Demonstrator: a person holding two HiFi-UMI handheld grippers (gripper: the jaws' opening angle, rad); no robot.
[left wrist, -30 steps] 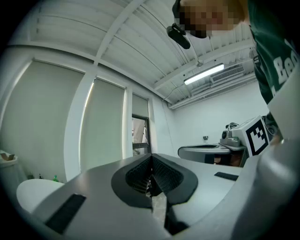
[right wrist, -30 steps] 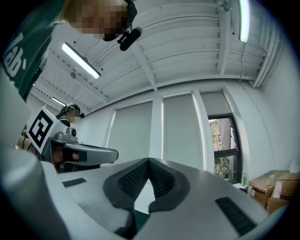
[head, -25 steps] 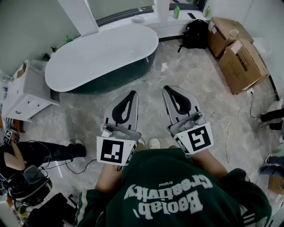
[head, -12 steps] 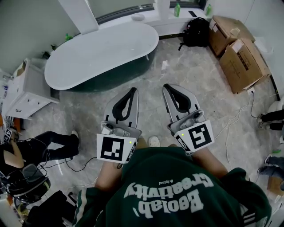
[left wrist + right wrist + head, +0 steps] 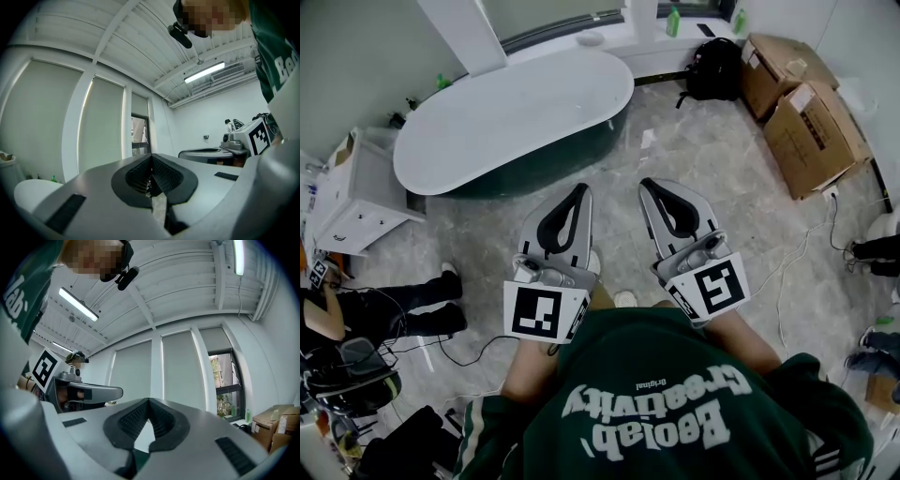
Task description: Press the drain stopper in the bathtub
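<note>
The white oval bathtub (image 5: 516,112) with a dark green outer wall stands at the upper left of the head view, well ahead of both grippers. Its drain stopper does not show in any view. My left gripper (image 5: 579,191) and right gripper (image 5: 648,184) are held side by side at chest height over the marble floor, pointing toward the tub. Both are shut with nothing between the jaws. The left gripper view looks up at the blinds and ceiling past its closed tips (image 5: 151,157). The right gripper view does the same past its own tips (image 5: 149,401).
A white cabinet (image 5: 352,197) stands left of the tub. Cardboard boxes (image 5: 806,122) and a black backpack (image 5: 714,70) lie at the upper right. A seated person's legs (image 5: 403,314) and cables (image 5: 459,356) are on the floor at the left. A green bottle (image 5: 673,23) sits on the sill.
Both grippers stay shut and almost in place. The seated person's legs have drawn back to the left. My own feet have shifted on the floor under the grippers.
</note>
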